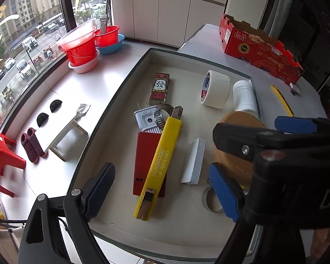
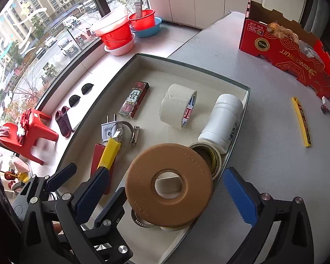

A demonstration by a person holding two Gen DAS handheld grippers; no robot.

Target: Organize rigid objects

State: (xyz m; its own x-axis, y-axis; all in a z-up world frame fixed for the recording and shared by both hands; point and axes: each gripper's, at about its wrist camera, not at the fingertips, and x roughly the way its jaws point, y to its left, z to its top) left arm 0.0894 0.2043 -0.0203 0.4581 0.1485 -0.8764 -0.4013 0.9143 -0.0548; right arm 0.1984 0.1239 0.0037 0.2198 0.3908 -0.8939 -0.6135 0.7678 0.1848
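Both wrist views are bright and evenly lit by soft daylight entering through the window at upper left, so objects in the tray cast only faint, diffuse shadows. Fisheye distortion bows the tray rim and window frame, and the corners fall to black vignette. The floor tiles carry pale glare, while the red stool shows slight blur at the left edge.

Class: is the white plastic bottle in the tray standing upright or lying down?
Lying down: the white bottle rests on its side against the tray wall.
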